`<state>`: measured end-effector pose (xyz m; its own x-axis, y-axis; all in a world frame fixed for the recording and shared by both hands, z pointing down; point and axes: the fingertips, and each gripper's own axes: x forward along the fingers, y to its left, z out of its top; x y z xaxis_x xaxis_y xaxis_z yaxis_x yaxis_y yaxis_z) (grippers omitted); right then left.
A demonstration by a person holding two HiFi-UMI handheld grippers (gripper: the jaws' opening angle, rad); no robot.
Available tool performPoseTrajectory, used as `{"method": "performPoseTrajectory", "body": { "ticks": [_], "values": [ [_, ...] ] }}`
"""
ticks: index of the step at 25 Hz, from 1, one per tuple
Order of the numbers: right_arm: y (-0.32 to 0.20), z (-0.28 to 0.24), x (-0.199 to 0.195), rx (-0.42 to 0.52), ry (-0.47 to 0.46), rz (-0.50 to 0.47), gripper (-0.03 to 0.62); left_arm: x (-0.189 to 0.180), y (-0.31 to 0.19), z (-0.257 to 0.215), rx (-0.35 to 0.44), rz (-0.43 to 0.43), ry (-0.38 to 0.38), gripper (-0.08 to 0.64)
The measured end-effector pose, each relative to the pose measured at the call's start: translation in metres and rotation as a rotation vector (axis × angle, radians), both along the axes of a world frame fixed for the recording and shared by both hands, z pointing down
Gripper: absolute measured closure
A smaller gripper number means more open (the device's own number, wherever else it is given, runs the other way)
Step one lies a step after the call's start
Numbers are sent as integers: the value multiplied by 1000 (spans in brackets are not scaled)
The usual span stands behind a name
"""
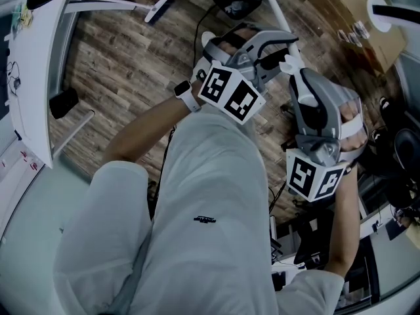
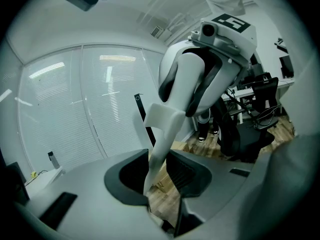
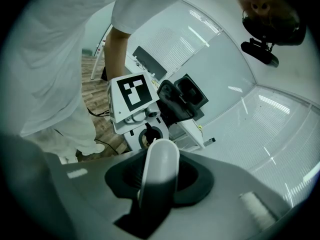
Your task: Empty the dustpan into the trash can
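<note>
Wooden floor (image 1: 125,64) lies open up to the white table (image 1: 39,77). My left gripper (image 2: 155,180) pinches a thin white handle (image 2: 159,144). My right gripper (image 3: 159,180), narrowly parted, clamps a rounded white handle (image 3: 160,159).

White rounded dustpan handle (image 3: 160,159), upright, clamped between right tongs (image 3: 158,181).

My head view is dim and bluish; both gripper views bulge at their black edges, strip lights (image 2: 117,59) glare on the glass wall (image 2: 60,119), nearest parts soft
</note>
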<state>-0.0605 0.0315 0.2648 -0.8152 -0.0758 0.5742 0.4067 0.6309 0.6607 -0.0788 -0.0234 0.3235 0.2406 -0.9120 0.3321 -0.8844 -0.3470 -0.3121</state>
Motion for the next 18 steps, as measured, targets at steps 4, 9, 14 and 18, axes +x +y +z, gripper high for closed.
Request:
{"method": "performPoseTrajectory", "body": {
  "ticks": [4, 9, 14, 18],
  "values": [
    [-8, -7, 8, -22, -23, 54, 469, 8, -7, -7, 11, 19, 1, 445],
    [-19, -20, 21, -46, -61, 140, 469, 25, -18, -19, 21, 70, -6, 445],
    [-26, -35, 30, -53, -103, 208, 469, 41, -25, -30, 27, 125, -15, 445],
    [-37, -38, 44, -57, -124, 274, 469, 58, -36, -34, 34, 173, -23, 445]
  ]
}}
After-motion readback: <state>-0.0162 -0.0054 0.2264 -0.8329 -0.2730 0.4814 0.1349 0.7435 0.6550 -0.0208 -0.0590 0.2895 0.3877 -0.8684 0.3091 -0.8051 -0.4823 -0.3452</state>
